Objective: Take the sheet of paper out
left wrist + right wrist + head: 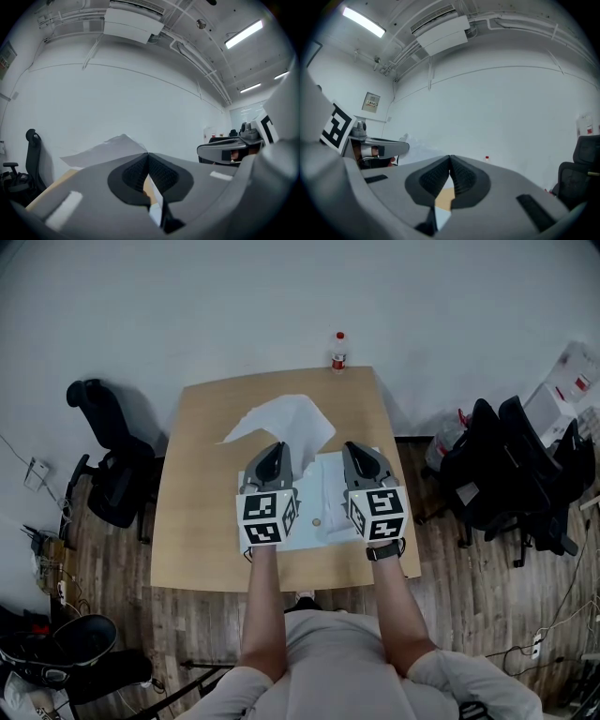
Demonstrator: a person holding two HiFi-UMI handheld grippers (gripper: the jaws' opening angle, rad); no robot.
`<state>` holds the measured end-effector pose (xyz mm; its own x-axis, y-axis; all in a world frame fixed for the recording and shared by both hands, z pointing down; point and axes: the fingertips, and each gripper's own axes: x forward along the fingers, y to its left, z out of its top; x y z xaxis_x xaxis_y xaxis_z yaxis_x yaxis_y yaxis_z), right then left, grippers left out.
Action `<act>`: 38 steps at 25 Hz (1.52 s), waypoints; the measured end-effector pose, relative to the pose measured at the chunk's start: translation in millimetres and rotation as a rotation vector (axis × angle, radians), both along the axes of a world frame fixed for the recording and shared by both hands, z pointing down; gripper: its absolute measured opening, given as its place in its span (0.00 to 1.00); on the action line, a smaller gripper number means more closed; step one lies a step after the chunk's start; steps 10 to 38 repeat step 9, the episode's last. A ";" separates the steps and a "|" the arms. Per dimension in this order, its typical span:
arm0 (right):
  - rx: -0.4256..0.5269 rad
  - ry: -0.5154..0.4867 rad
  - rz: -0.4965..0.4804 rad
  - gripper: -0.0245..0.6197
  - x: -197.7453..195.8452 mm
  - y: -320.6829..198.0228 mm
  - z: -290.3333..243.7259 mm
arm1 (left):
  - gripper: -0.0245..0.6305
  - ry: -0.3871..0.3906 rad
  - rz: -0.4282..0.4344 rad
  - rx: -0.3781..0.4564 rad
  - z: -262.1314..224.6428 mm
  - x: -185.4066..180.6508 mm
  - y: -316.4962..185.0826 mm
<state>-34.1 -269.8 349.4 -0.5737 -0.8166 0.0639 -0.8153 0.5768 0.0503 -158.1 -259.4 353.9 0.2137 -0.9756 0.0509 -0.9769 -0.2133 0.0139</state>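
Wooden table, paper sheet | plank floor | white wall | black chairs

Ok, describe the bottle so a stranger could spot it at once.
Find the light wooden table in the room's middle. Near the right end of its far edge stands a small clear bottle. Its red cap sets it apart from the white paper sheet nearby.

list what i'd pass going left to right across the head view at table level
black office chair → left gripper, jaws shut on the sheet of paper → right gripper → group of black chairs
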 end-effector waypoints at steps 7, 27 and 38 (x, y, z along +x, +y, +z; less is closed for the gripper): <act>-0.005 0.007 0.016 0.06 5.0 -9.9 3.6 | 0.05 0.004 0.017 -0.007 4.9 5.9 -11.9; -0.007 0.008 0.018 0.06 5.6 -13.7 5.1 | 0.05 0.005 0.021 -0.011 6.8 7.3 -16.3; -0.007 0.008 0.018 0.06 5.6 -13.7 5.1 | 0.05 0.005 0.021 -0.011 6.8 7.3 -16.3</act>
